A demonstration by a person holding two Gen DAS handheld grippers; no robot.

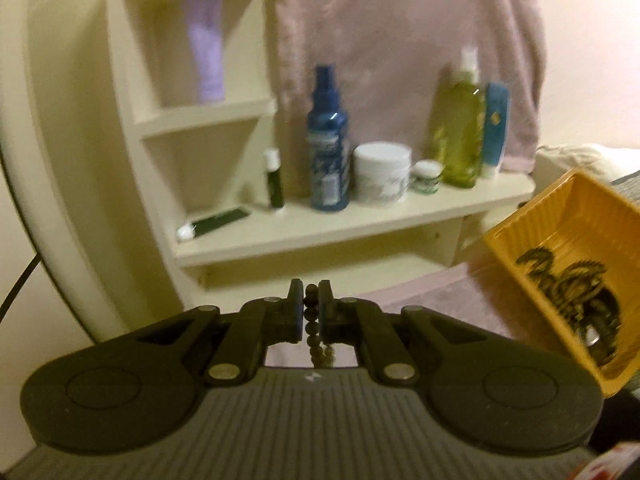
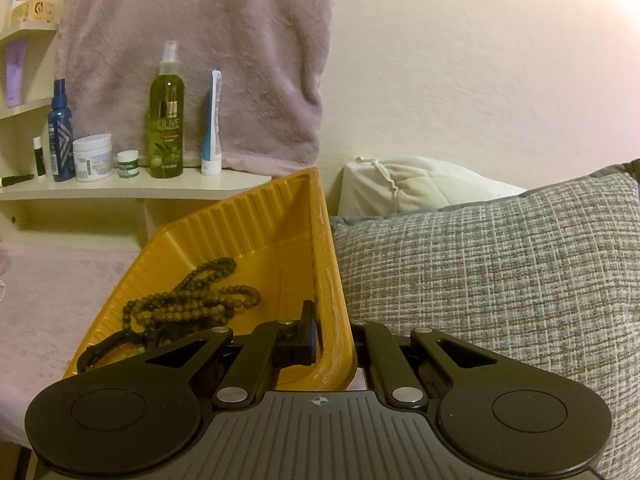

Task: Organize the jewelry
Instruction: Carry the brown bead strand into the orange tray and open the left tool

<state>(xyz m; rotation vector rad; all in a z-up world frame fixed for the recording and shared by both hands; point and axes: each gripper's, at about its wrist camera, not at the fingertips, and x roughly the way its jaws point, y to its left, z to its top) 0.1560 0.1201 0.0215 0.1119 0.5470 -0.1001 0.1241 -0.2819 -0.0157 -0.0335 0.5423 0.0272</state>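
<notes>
Pinching bead strand (image 1: 311,322) | left gripper (image 1: 310,312) | right gripper (image 2: 334,332) clamps yellow tray (image 2: 256,216) wall

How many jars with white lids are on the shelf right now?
2: a large white jar beside the blue spray bottle, and a small green-banded jar between it and the olive bottle. None seems hidden.

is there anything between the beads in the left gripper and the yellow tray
Nothing visible. The left gripper is shut on a strand of beads, and the yellow tray sits off to its right, held tilted by the right gripper clamped on its wall. Only open space above the pink cloth lies between them.
</notes>
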